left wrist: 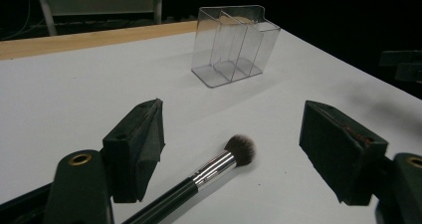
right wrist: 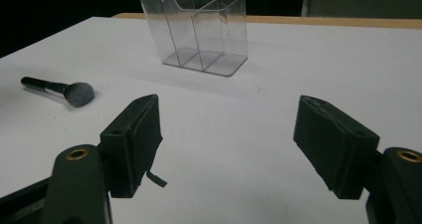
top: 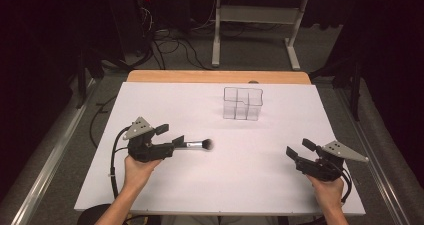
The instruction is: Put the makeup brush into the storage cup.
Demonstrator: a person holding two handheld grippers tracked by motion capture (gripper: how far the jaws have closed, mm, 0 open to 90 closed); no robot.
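While the white table point(top: 260, 185) spreads across the high view with its bare wooden edge at twelve o'clock, a clear organiser point(top: 242, 103) stands on it just past the middle, toward twelve. This organiser is upright, and thin clear walls split it into compartments; in the left gripper view point(left wrist: 234, 45) it stands beyond the jaws at about twelve o'clock, and in the right gripper view point(right wrist: 201, 30) at about eleven.

At eight o'clock in the high view a hand holds the left gripper point(top: 167, 136), jaws pointing toward three o'clock. Its own camera shows the left gripper point(left wrist: 234, 152) spread wide, with the brush lying flat on the table in the gap. Neither pad presses the brush; the handle passes close beside the pad at nine o'clock, and whether the two touch I cannot tell.

At four o'clock in the high view a hand holds the right gripper point(top: 299, 149), jaws pointing toward ten o'clock. Its own camera shows the right gripper point(right wrist: 229, 144) spread just as wide, holding nothing, over bare table.

Smallest is the brush point(top: 196, 144): black handle, silver ferrule, dark fluffy head pointing toward three o'clock in the high view. It lies well apart from the organiser. In the left gripper view the brush point(left wrist: 219, 163) runs from six toward one o'clock; in the right gripper view the brush point(right wrist: 59, 90) lies far off at ten o'clock.
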